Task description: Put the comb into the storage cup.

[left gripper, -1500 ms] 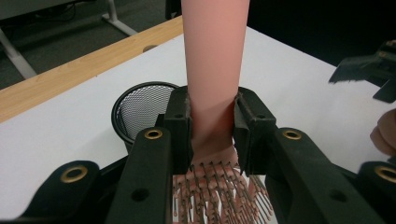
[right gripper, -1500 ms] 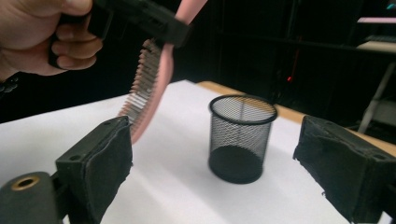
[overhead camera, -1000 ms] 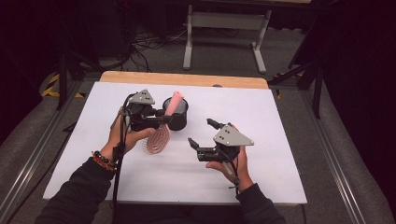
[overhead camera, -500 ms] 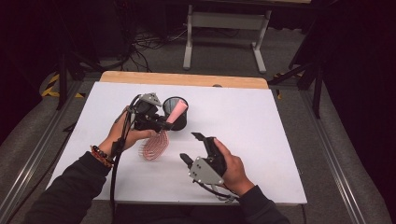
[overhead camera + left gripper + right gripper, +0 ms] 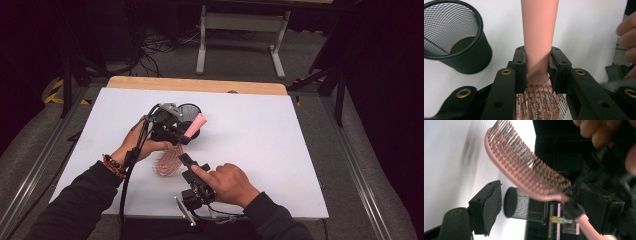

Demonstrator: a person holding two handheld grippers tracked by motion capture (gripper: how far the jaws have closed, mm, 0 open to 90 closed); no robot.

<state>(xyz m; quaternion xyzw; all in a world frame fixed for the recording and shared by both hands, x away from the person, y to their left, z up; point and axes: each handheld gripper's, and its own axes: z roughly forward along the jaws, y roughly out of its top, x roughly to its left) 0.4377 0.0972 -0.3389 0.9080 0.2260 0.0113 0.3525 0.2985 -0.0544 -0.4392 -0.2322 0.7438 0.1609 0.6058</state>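
Pink hairbrush (image 5: 172,155) held above the white table (image 5: 280,150), just beside the black mesh cup (image 5: 189,111); handle up toward the cup, bristle head hanging down toward the person. Clamped at the handle neck by the left gripper (image 5: 186,136), jaws closed firmly on it. Right gripper (image 5: 186,161) just below the bristle head, rolled on its side, jaws apart, having just been closing a little; nothing pressed between the pads.

Step in hand, by judgement: a hand-over or re-grip of the brush, probably ahead of dropping it into the cup. Right gripper approaching the head while the left holds steady. Next move calls for: lining the right jaws across the brush head or spine, closing on plastic rather than on the bristles, then releasing the left only after a firm hold. Risk: bristles flexing, brush slipping or swinging into the cup rim.

Left gripper view: handle (image 5: 539,30) running straight up between the two pads (image 5: 521,67), contact on both sides plain, bristles (image 5: 541,100) just below the jaws, cup (image 5: 454,37) upright and empty at upper left, interior visible. Grip quality readable here, not from above.

Right gripper view: brush head (image 5: 524,172) seen from the side, curved spine and bristle rows clear, lying ahead of the open jaws, not yet between them; left pad (image 5: 490,207) bare, cup (image 5: 524,206) seen behind. Gap between pads and brush clear here.

High view: overall layout, both hands, cup near the table's far middle, brush hanging between the two grippers.
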